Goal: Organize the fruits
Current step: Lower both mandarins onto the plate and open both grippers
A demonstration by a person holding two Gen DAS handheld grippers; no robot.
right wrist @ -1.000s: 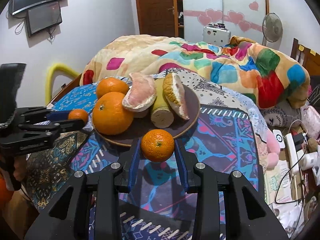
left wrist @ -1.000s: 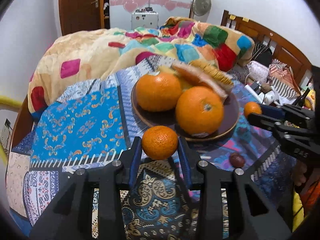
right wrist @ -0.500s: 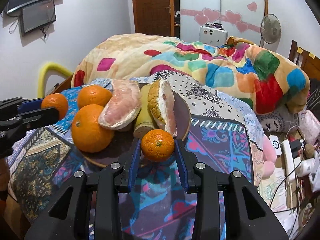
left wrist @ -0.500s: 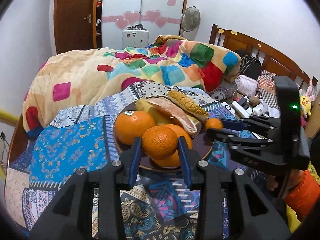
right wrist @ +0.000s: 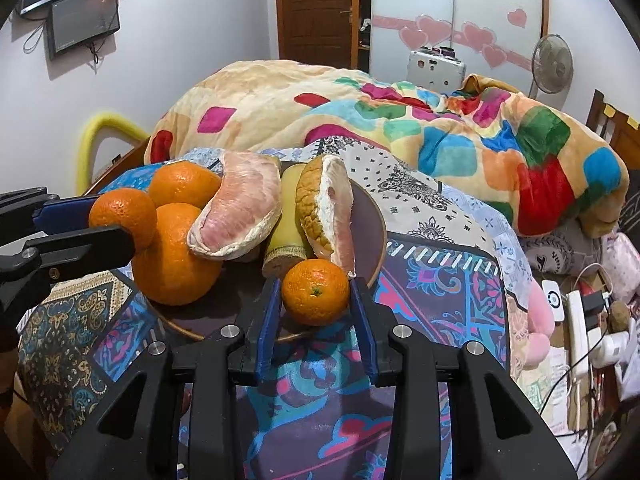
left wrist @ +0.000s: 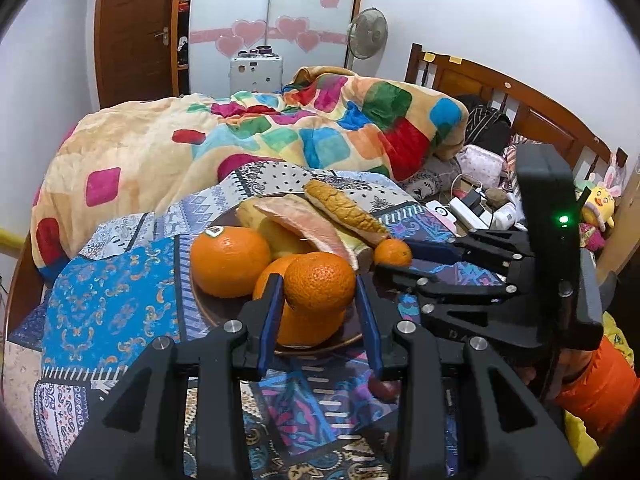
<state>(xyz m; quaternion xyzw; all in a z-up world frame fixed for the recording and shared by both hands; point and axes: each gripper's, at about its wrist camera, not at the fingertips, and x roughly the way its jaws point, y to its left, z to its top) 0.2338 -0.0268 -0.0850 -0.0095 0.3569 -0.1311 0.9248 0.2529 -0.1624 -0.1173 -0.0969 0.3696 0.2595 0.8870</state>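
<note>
My left gripper (left wrist: 320,286) is shut on a small mandarin (left wrist: 319,281) and holds it above the near rim of the dark brown plate (left wrist: 208,308). My right gripper (right wrist: 315,294) is shut on another small mandarin (right wrist: 315,291) over the plate's near edge (right wrist: 376,236). The plate holds two large oranges (left wrist: 229,261) (right wrist: 176,256), pomelo wedges (right wrist: 238,216) (right wrist: 330,212) and a yellow piece (right wrist: 289,216). Each gripper shows in the other's view, the right gripper (left wrist: 394,256) and the left gripper (right wrist: 116,224).
The plate sits on a patterned patchwork cloth (left wrist: 104,300) over a table. A small dark red fruit (left wrist: 383,387) lies on the cloth. A colourful blanket (left wrist: 280,140) is heaped behind. Chargers and cables (right wrist: 576,312) lie to the right.
Both grippers have lifted their mandarins off the cloth and carried them toward the plate. They have come closer together over it.
</note>
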